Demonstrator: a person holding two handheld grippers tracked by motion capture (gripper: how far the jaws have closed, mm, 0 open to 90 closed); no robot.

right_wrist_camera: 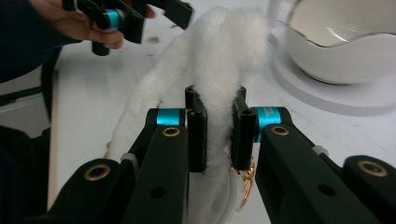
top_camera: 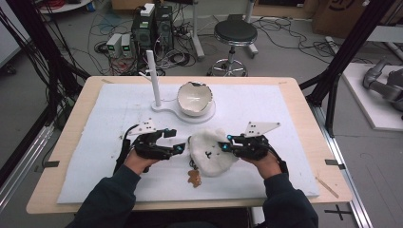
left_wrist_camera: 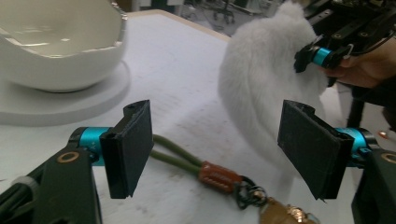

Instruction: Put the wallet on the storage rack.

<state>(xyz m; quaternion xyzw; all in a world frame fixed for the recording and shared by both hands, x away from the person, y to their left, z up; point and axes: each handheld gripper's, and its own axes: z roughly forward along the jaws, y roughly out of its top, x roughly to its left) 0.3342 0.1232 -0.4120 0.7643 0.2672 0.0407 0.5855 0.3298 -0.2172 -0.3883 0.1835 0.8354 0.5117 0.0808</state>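
Observation:
A fluffy white plush charm (top_camera: 211,151) lies near the front middle of the white mat, with a small brown pendant (top_camera: 193,177) below it. My right gripper (top_camera: 227,144) is shut on the plush (right_wrist_camera: 218,88), its jaws pinching a fold of fur. My left gripper (top_camera: 178,141) stands open just left of the plush (left_wrist_camera: 264,84); its jaws are wide apart with nothing between them. Under it run an olive cord (left_wrist_camera: 175,156), an orange clasp (left_wrist_camera: 218,176) and a gold ring (left_wrist_camera: 285,214). A white eggshell-shaped bowl (top_camera: 194,98) sits on a white stand (top_camera: 157,102) behind.
The stand carries an upright white post (top_camera: 153,76). A white mat (top_camera: 285,118) covers the wooden table (top_camera: 306,118). Beyond the table stand a stool (top_camera: 235,34), computer boxes (top_camera: 152,26) and loose cables on the floor. Black frame bars rise at both sides.

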